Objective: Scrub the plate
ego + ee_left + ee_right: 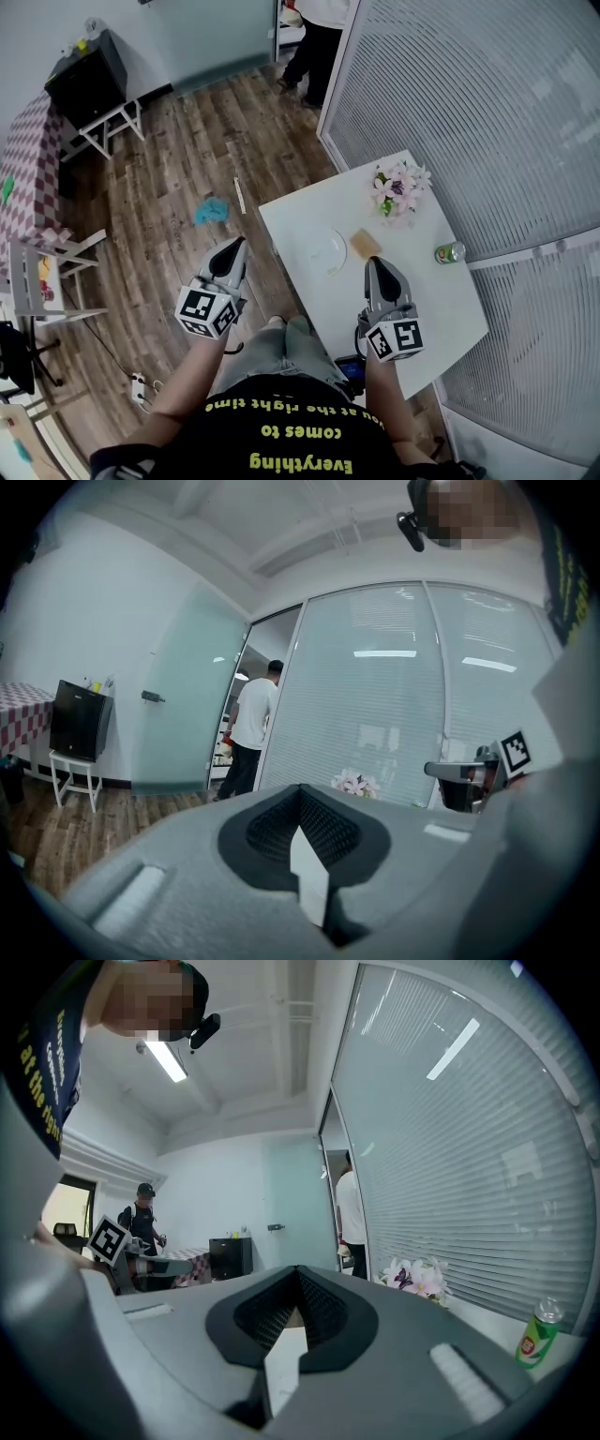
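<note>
Both hands reach forward, about level. The left tongs (pixel 234 248) are shut and empty, over the floor. The right tongs (pixel 377 267) are shut and empty, over the tabletop (pixel 427 305). The plate (pixel 328 250) lies between them, slightly farther.

shirt (pixel 309 420) | yellow print | "Everything comes to … at the right time"

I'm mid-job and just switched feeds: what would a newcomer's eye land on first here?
The left gripper hangs over the wood floor and the right gripper over the white table, both shut and empty. Just ahead on the table lie the white plate and a tan sponge beside it. Pink flowers and a green can sit nearer the glass wall.
</note>
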Tool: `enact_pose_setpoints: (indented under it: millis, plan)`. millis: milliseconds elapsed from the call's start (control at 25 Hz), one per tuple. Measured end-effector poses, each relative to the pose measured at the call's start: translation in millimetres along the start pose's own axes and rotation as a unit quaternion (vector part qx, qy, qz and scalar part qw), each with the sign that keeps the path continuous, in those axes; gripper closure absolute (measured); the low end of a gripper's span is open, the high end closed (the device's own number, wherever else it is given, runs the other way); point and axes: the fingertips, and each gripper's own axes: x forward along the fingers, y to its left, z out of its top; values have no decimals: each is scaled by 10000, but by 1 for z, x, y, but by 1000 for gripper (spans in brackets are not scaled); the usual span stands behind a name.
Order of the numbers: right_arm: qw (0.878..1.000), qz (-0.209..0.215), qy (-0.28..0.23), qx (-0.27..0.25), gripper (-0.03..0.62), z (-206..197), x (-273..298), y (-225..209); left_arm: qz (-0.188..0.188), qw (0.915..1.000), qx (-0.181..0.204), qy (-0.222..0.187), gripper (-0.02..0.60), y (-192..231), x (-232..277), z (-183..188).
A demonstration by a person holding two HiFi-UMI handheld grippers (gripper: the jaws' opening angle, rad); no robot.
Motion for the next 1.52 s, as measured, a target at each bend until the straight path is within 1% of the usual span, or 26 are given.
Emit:
enact_pose_setpoints:
  millis: [120, 400, 560, 760, 880, 1000, 1080, 1200, 1360, 1520]
  plan:
    - [10000, -35, -47, 29, 588, 0, -3, -9, -48, 10000, 52, -15, 581, -8, 5, 0]
    - [9999, -46, -73, 66, 588, 0, -3, -24, -22, 10000, 70, 19, 581, -15, 18, -5]
    - [10000, -38, 4, 84, 588, -6, -1, -34, 16, 10000, 48, 61, 581, -17, 25, -10]
    - [9998, 38, 206, 76, 588, -23, 6, -48, 24, 9997, 18, 232, 581, -19, 40, -28]
    - [9991, 70, 420, -66, 586, -36, 12, -54, 11, 9993, -41, 368, 580, -19, 46, -40]
    - [9966, 162, 770, -256, 585, -57, 19, -57, 12, 9988, -104, 488, 580, -17, 52, -54]
    - [9940, 227, 1001, -391, 535, -68, 24, -57, 24, 9984, -143, 537, 580, -17, 56, -60]
    - [9902, 264, 1263, -536, 522, -82, 29, -57, 30, 9977, -208, 647, 580, -16, 60, -71]
    - [9855, 313, 1568, -575, 493, -104, 36, -63, -28, 9958, -339, 855, 580, -18, 67, -89]
    - [9817, 319, 1801, -531, 490, -124, 44, -75, -60, 9939, -408, 1024, 580, -19, 72, -105]
